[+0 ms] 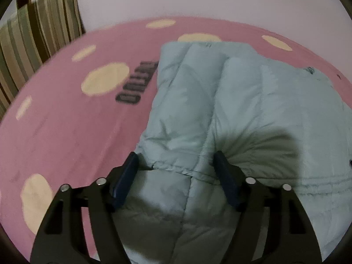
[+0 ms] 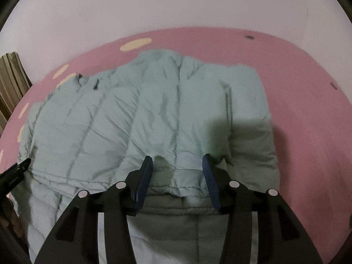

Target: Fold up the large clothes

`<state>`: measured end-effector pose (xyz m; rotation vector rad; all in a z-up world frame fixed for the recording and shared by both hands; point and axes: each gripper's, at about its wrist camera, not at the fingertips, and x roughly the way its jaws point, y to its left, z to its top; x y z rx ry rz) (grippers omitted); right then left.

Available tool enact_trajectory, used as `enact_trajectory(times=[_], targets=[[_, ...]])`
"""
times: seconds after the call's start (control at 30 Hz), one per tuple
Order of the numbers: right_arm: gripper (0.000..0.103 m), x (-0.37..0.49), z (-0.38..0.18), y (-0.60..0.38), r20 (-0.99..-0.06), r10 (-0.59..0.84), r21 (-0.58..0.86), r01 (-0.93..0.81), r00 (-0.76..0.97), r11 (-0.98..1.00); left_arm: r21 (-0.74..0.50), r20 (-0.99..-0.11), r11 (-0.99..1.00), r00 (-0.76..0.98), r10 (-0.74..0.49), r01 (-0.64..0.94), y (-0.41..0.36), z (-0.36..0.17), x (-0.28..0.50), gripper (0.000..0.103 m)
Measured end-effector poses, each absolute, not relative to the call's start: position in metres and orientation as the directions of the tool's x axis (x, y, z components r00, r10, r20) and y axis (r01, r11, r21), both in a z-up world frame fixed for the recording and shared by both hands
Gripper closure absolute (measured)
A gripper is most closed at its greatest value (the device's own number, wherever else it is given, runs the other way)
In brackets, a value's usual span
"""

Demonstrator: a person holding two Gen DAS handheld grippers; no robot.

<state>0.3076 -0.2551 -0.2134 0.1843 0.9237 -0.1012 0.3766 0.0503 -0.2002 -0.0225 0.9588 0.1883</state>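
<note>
You're hovering both tools over the pale green puffer jacket (image 1: 253, 101), which is lying spread on the pink bed sheet (image 1: 66, 136) with its cream spots. Your left hand-held gripper (image 1: 177, 160) is standing wide, its blue pads (image 1: 125, 176) straddling the jacket's stitched hem without pressing on it. Your right hand-held gripper (image 2: 177, 162) is standing partly open, pads either side of a folded hem edge, fabric between them but not pinched. A striped curtain (image 1: 39, 35) is hanging at the far left, against the pale wall (image 2: 176, 4).
</note>
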Motion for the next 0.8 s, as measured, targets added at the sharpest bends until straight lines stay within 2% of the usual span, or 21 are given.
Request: enact_trajectory(times=[0.23, 0.43, 0.53, 0.8], targets=[[0.055, 0.313, -0.220, -0.250, -0.804, -0.023, 0.090, 0.159, 0.594, 0.983, 0.092, -0.816, 0.981, 0.552, 0.171, -0.168, 0.048, -0.205, 0.380, 0.023], [0.054, 0.289, -0.196, -0.256, -0.782, -0.012, 0.119, 0.168, 0.624, 0.979, 0.071, -0.813, 0.984, 0.562, 0.153, -0.166, 0.054, -0.186, 0.359, 0.023], [0.044, 0.267, -0.182, -0.256, -0.768, -0.014, 0.115, 0.160, 0.641, 0.980, 0.060, -0.810, 0.985, 0.569, 0.143, -0.162, 0.060, -0.177, 0.339, 0.018], [0.040, 0.182, -0.164, -0.268, -0.762, -0.031, 0.093, 0.156, 0.646, 0.983, 0.028, -0.793, 0.984, 0.595, 0.127, -0.174, 0.090, -0.154, 0.253, 0.015]])
